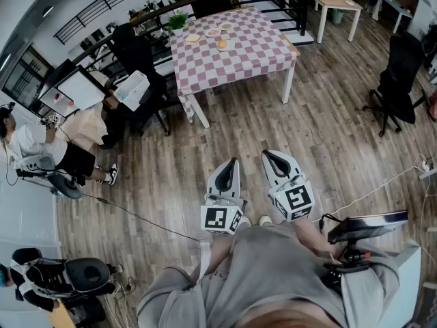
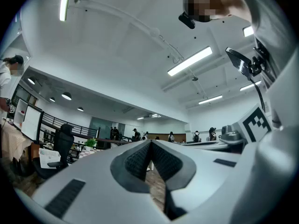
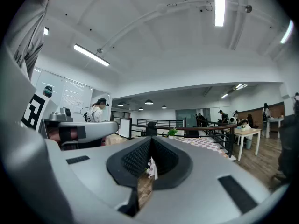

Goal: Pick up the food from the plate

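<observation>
Nearest the head camera, at 6 o'clock, is the person's grey-shirted torso (image 1: 273, 279), one body with two arms reaching forward. The wooden floor (image 1: 328, 135) is the largest thing and fills the middle of the head view. On it stands one table (image 1: 273, 43) at 12 o'clock, spread with a pink-and-white checked cloth. There are three black office chairs (image 1: 399, 80): one at 2 o'clock, one against the table's left side at 11 o'clock, and one at 8 o'clock. One more person (image 1: 41, 149) sits at 9 o'clock. There are two grippers, side by side just above the torso. The left gripper (image 1: 231, 166) has its long axis leaning slightly toward 1 o'clock. The right gripper (image 1: 272, 157) leans toward 11 o'clock, so the two tips converge toward the table. In the left gripper view the left gripper's (image 2: 150, 146) jaws meet at their tips with nothing held. In the right gripper view the right gripper's (image 3: 150, 143) jaws are likewise pressed together and empty. One potted plant (image 1: 177, 20) stands at the table's far left corner. The food (image 1: 222, 44) lies on the cloth at 12 o'clock, well apart from both grippers. It shows as four small pieces on pale plates, too small to tell their long axes or which way they point.
</observation>
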Action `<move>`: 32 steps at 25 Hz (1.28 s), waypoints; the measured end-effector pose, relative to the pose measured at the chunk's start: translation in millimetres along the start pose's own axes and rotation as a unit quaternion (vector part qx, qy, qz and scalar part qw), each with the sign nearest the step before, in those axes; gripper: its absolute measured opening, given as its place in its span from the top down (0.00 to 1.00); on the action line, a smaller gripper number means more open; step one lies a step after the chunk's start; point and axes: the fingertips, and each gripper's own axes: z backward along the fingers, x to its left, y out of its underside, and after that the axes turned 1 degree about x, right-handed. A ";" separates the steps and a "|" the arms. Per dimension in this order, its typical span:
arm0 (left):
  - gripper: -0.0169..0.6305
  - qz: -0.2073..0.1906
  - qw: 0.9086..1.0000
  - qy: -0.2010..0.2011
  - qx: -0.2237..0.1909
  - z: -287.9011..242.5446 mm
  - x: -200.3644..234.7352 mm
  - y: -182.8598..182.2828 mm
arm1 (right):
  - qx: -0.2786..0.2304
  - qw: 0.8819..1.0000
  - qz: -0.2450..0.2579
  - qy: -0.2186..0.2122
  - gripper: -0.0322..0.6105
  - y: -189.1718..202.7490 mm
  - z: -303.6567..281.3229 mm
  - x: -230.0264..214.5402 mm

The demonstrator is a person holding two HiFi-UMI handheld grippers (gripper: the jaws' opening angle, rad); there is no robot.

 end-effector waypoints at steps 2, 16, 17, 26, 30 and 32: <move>0.96 0.008 1.000 -0.006 0.004 3.5 -3.6 4.1 | 0.002 1.000 -0.001 0.002 0.93 2.1 7.1 -3.7; 0.96 -0.001 0.999 -0.021 0.035 -14.5 -14.7 33.9 | 0.005 0.999 -0.037 -0.010 0.93 19.5 17.9 -37.5; 0.96 -0.001 0.999 -0.023 0.036 -16.8 -16.4 36.4 | 0.002 0.999 -0.036 -0.008 0.93 20.8 18.9 -41.6; 0.96 0.000 0.999 -0.031 0.036 -37.8 -23.5 37.1 | 0.032 0.999 -0.036 -0.021 0.93 35.5 -2.5 -64.2; 0.96 -0.007 0.999 -0.025 0.036 -51.0 -21.7 38.4 | 0.030 0.999 -0.031 -0.023 0.93 36.8 -15.7 -71.8; 0.96 -0.007 0.999 -0.023 0.036 -56.6 -18.7 42.7 | 0.033 0.998 -0.033 -0.033 0.93 42.6 -22.2 -71.7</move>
